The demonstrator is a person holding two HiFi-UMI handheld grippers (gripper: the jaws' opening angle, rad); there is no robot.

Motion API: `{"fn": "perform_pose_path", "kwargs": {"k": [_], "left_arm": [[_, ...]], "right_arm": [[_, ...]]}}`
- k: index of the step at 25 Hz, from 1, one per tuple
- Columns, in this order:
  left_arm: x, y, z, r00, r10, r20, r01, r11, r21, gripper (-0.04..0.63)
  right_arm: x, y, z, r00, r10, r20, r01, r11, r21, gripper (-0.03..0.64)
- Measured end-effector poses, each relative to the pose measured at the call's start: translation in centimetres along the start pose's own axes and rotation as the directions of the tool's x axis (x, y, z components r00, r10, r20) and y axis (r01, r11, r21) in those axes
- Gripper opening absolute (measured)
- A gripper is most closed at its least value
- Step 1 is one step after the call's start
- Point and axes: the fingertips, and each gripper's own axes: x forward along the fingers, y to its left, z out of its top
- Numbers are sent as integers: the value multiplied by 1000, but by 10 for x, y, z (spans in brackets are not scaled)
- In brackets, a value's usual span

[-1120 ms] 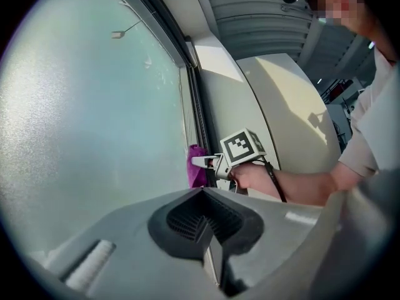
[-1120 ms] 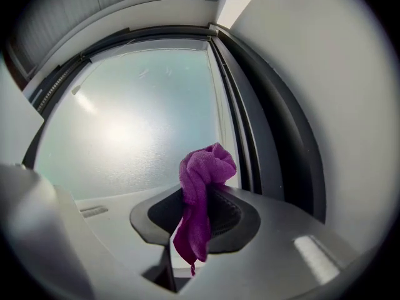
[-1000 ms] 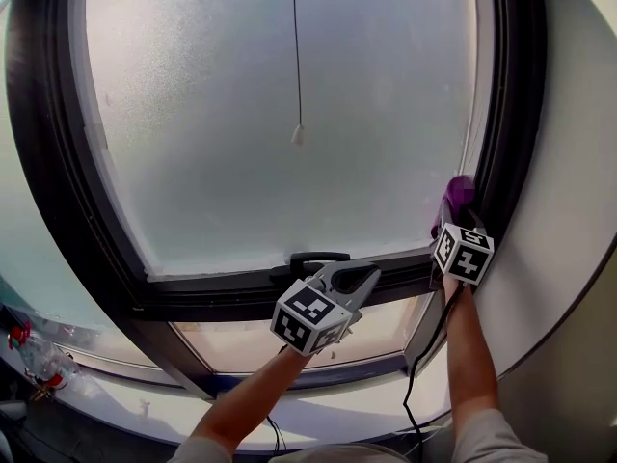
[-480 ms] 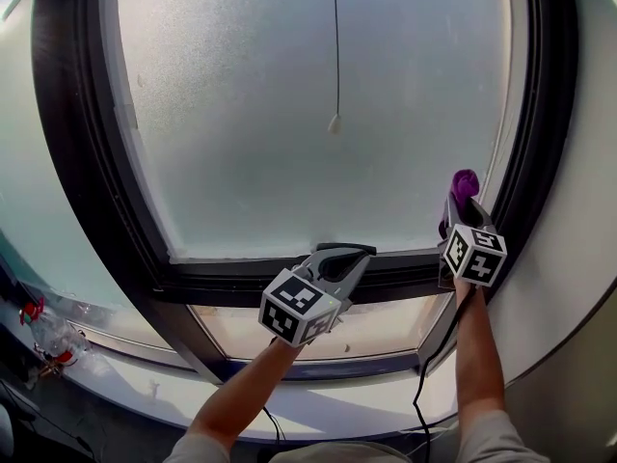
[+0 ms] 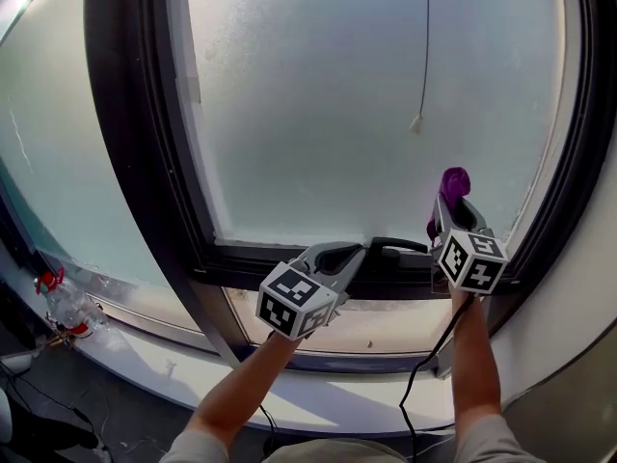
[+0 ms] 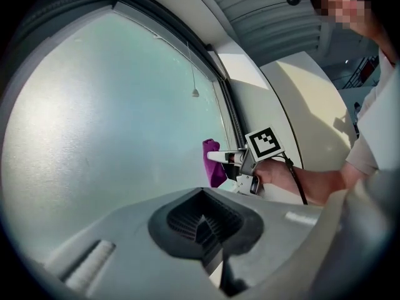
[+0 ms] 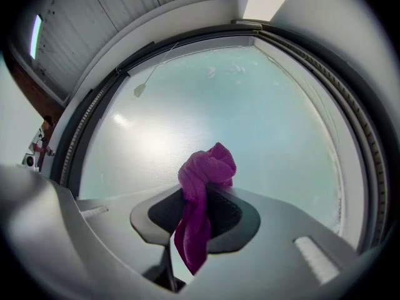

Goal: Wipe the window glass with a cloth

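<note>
Wiping well means pressing the bunched purple cloth [image 5: 454, 183], pinched tight in the right gripper [image 5: 451, 208] at lower right of the head view, firmly against the frosted window glass [image 5: 308, 95] and sweeping in overlapping strokes; the left gripper [image 5: 339, 255], jaws together and empty at lower centre, should keep clear.

Frosted matt window glass [image 5: 318, 95]; fuzzy purple terry cloth [image 7: 201, 195].

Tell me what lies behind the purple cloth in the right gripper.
Behind the purple cloth, clamped in the right gripper, is frosted window glass, with a pull cord toward the upper left. The glass patch directly behind the cloth is covered.
</note>
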Motion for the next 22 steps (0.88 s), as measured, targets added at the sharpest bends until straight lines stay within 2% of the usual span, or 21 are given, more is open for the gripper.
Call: {"fn": "perform_pose_path", "kwargs": {"k": [5,12,22], "left_arm": [[-42,33,-8,999,52,-12,-52,999,-14,0],[-90,74,-21,994,108,-32,-109,994,-27,0],[-159,134,-34,981,190,-47,-191,981,-25,0]], "right_arm": [[14,57,3,999,41,-10,-41,999,13,114],[35,141,2,989,148,-3,-148,989,22,114],[68,266,-3,953,303,10,-303,953,28,112]]}}
